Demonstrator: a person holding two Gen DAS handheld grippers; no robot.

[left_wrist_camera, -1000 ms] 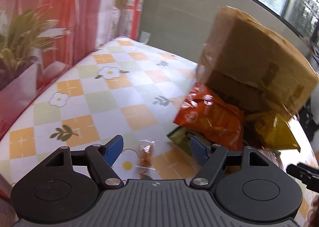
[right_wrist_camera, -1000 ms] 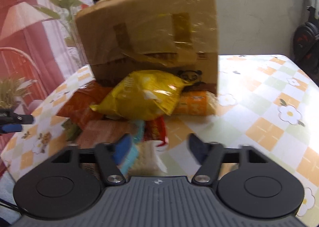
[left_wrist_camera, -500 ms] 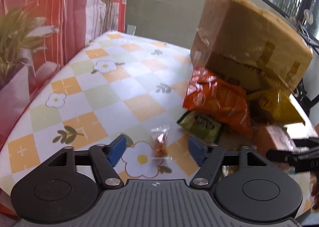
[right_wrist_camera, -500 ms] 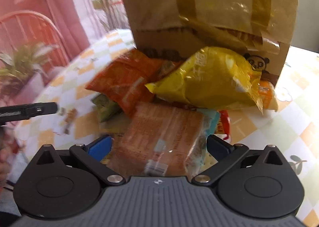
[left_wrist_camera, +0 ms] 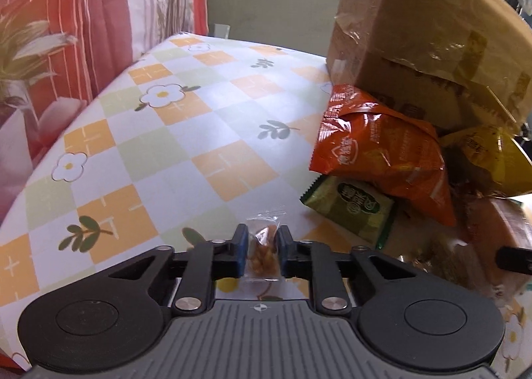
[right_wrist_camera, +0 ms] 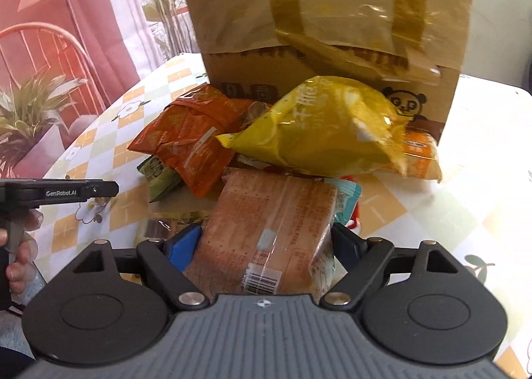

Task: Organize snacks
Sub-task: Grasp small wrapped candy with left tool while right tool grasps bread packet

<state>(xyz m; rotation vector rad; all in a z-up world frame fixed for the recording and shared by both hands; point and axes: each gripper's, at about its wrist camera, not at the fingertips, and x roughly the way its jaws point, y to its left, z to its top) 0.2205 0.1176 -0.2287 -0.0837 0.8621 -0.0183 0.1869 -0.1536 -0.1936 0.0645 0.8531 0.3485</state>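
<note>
While the left tongs (left_wrist_camera: 261, 247) clamp a clear sachet (left_wrist_camera: 262, 252), the right tongs (right_wrist_camera: 266, 242) close around a biscuit pack (right_wrist_camera: 266, 229).

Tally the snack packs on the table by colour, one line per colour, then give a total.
Orange: 2, the orange bag and a smaller orange pack
Yellow: 1, the yellow bag
Green: 1, the green packet
Brown: 1, the brown cracker pack
Clear: 1, the small clear sachet
Total: 6 plainly visible; others are partly buried under the pile.
</note>
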